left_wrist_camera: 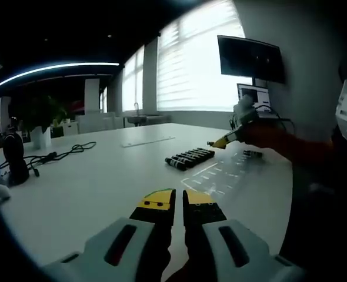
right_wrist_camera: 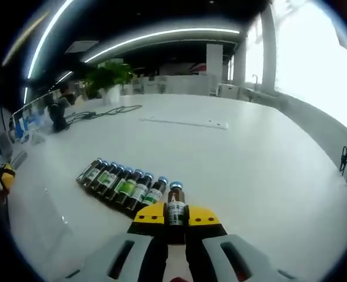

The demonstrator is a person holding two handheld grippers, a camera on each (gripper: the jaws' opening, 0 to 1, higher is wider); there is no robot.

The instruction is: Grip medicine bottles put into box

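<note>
Gripping now: I am clamping the right gripper (right_wrist_camera: 175, 215) on one medicine bottle (right_wrist_camera: 175, 207), beside the bottle row (right_wrist_camera: 122, 185).
Idling: left gripper (left_wrist_camera: 178, 207), jaws nearly together, holding nothing.
Remaining: row lying on table (right_wrist_camera: 250, 170); I am judging the task barely begun.

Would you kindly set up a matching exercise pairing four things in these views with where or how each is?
1. small brown medicine bottle
2. row of dark medicine bottles
3. green potted plant
4. left hand-held gripper

A. lying side by side on the white table
B. jaws nearly together, empty
C. between the right hand-held gripper jaws
D. far table end

Pairs: 1-C, 2-A, 3-D, 4-B
</note>
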